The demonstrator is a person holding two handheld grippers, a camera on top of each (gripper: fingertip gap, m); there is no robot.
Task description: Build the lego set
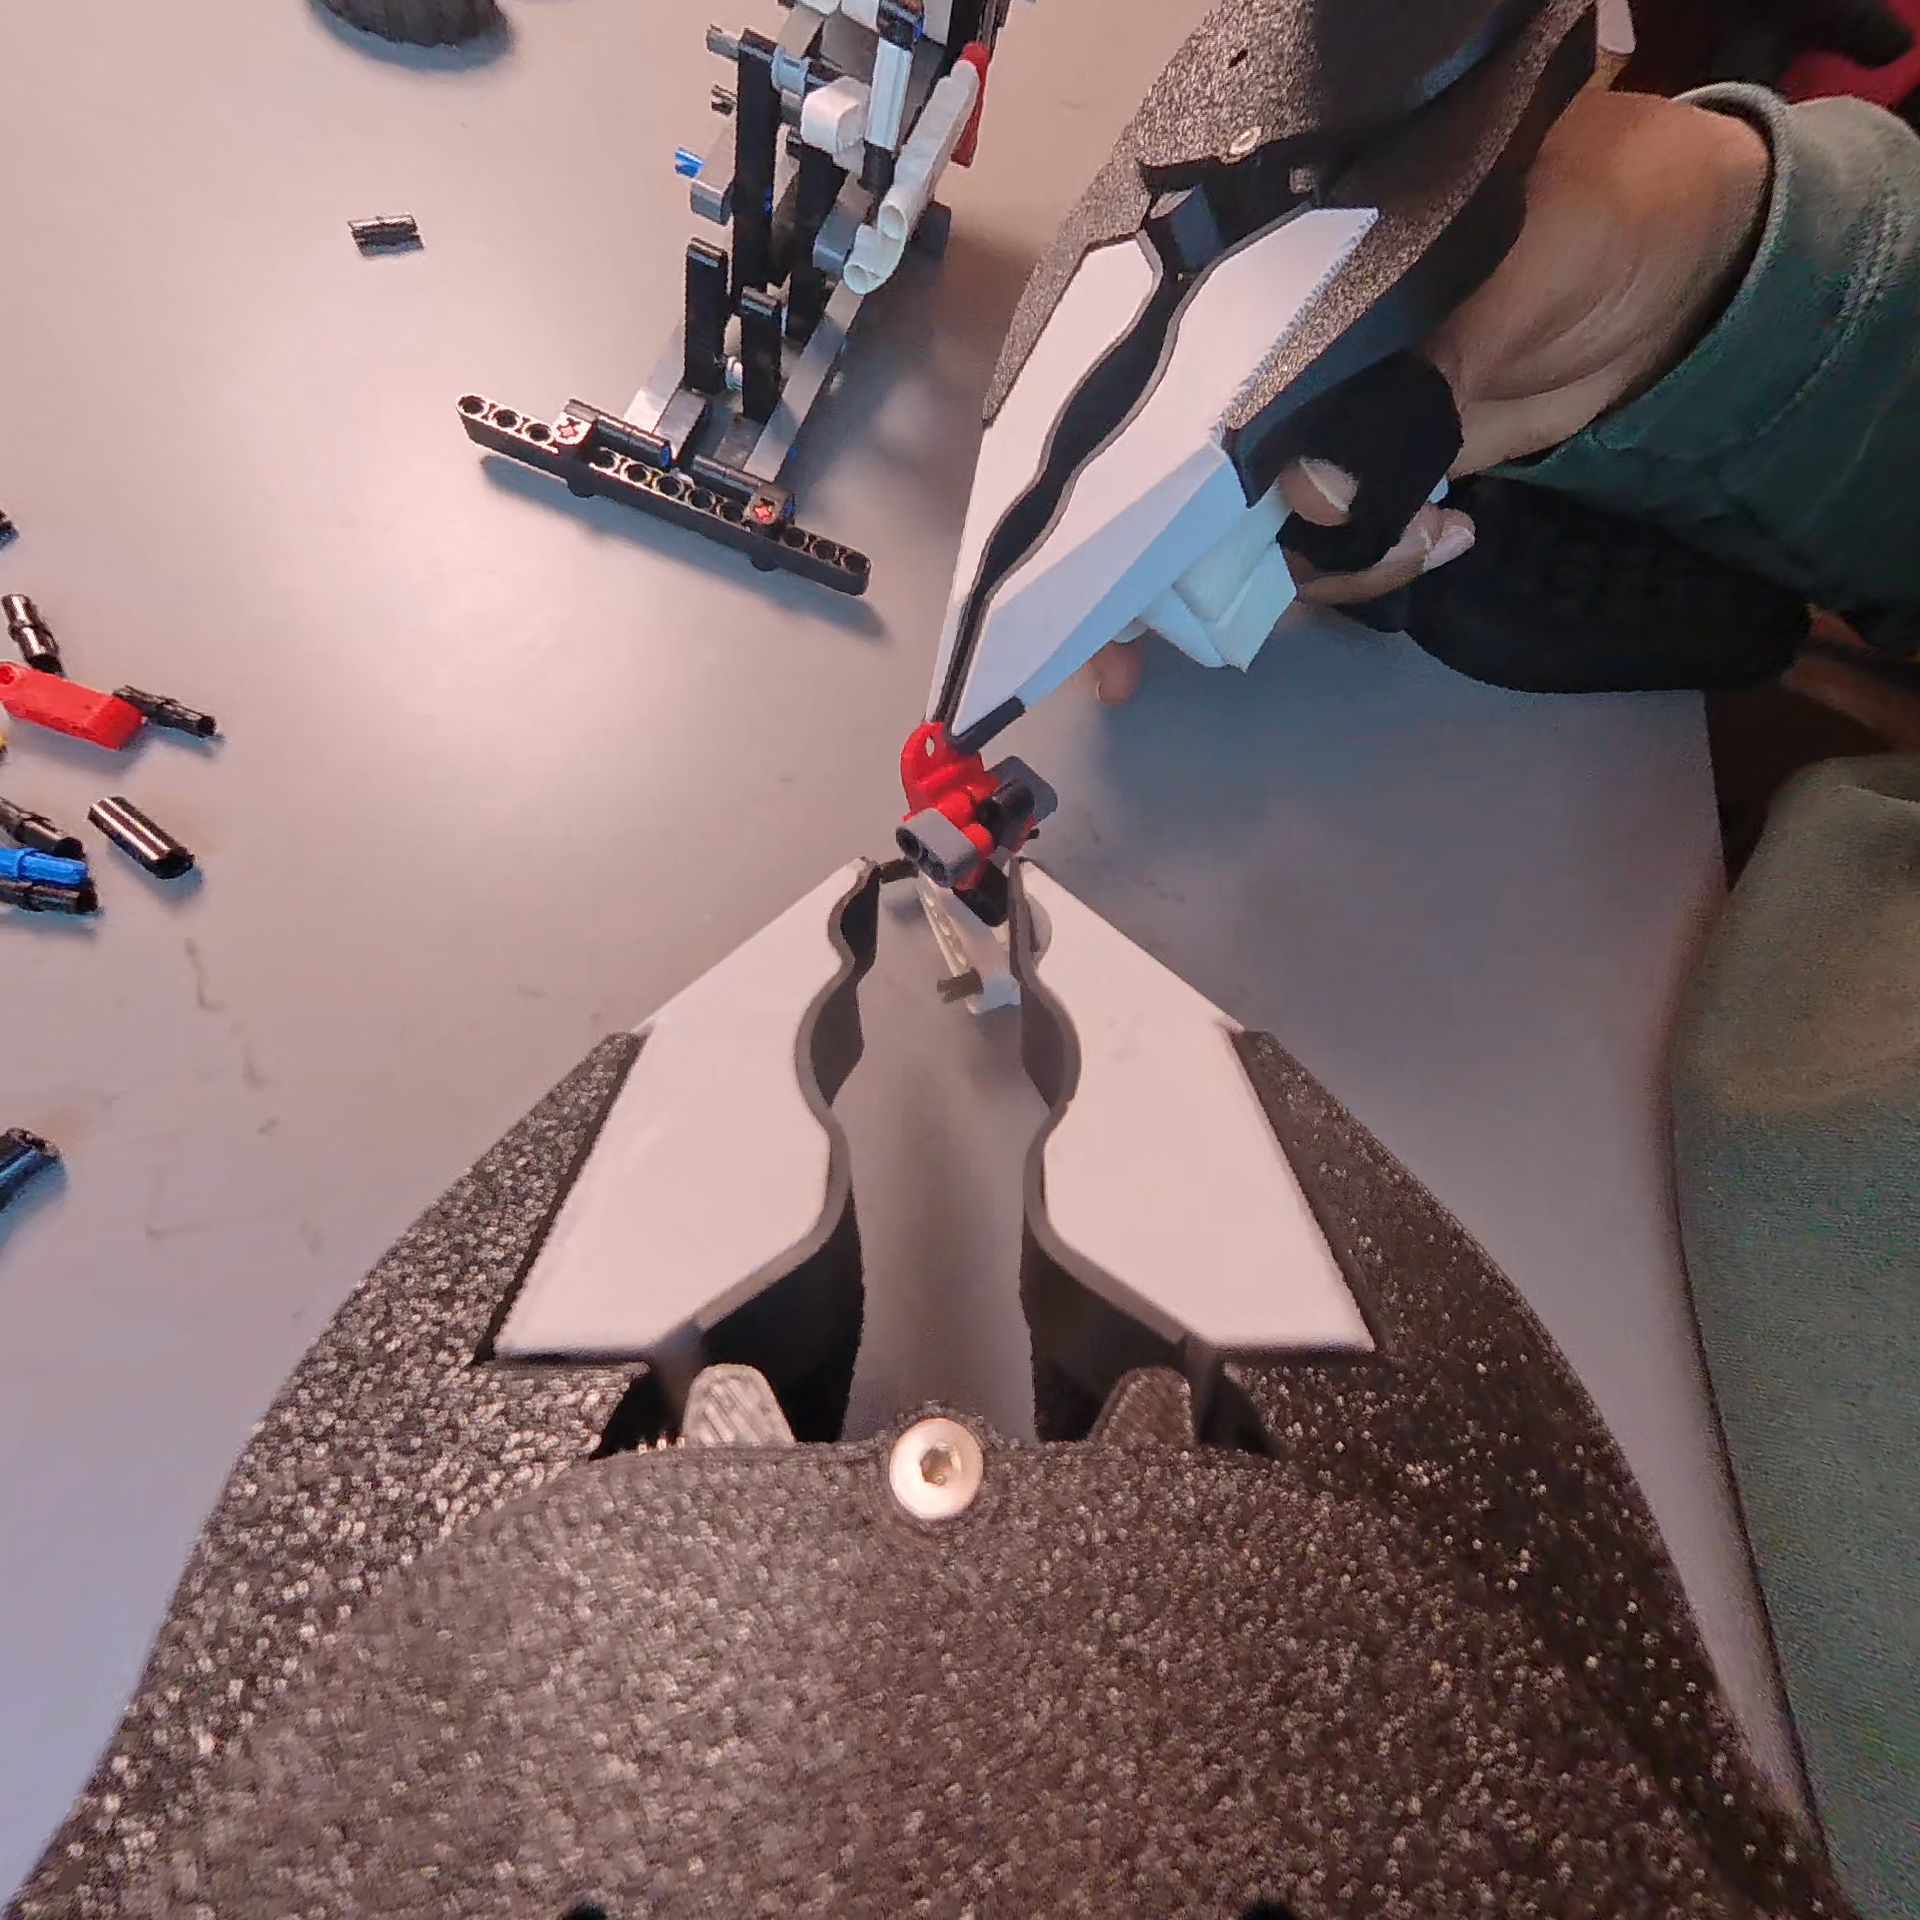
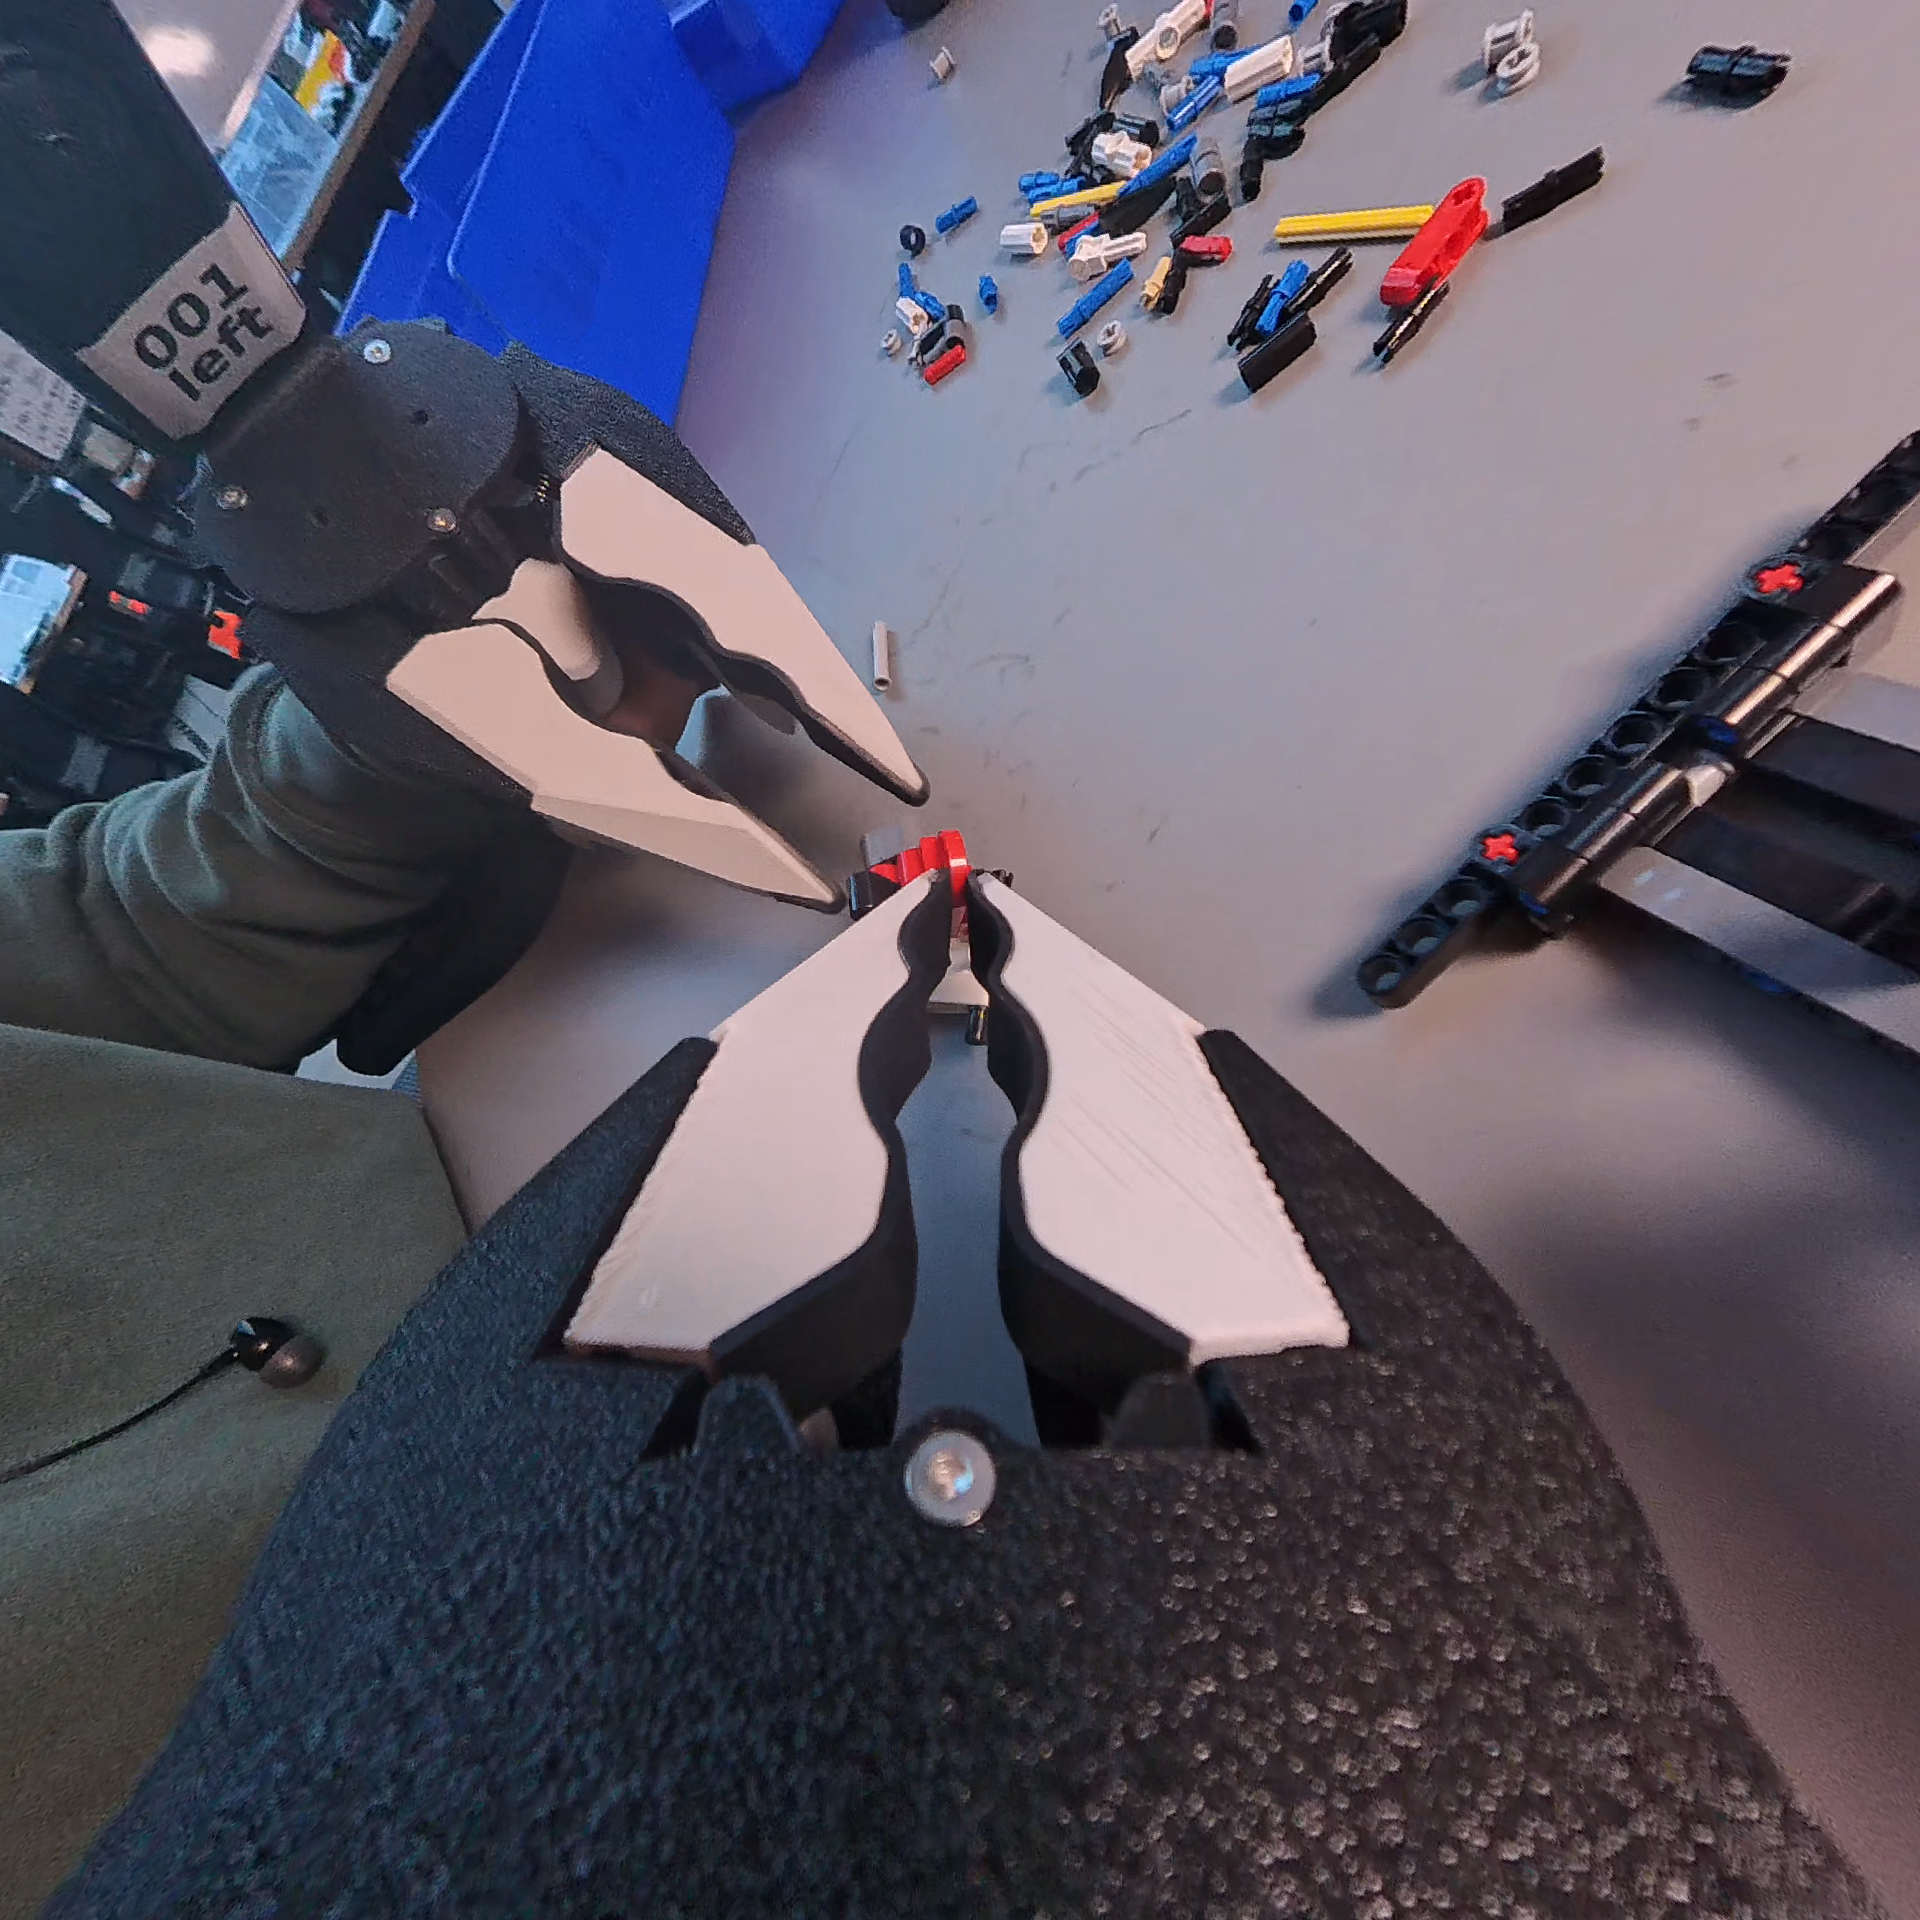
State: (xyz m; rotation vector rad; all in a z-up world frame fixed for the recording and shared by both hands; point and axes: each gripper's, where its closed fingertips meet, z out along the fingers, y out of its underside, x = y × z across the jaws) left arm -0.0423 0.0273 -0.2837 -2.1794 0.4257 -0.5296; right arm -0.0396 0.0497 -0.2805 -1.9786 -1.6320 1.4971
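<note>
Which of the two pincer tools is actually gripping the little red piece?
The right gripper: its fingers are pinched shut on the small red assembly. The left gripper is spread open, with its tips only close beside that piece.

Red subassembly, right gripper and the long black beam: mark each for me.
red subassembly (image 1: 943, 792): left wrist view, red body.
right gripper (image 2: 958, 883): right wrist view, between fingertips.
long black beam (image 1: 665, 488): left wrist view, mid-length.

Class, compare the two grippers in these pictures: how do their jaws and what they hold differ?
The right gripper has its jaws pinched on the small red lego assembly; the left gripper has jaws spread, gripping nothing. The right meets the assembly from above; the left sits just beside it. Both share white, black-edged jaws.
</note>
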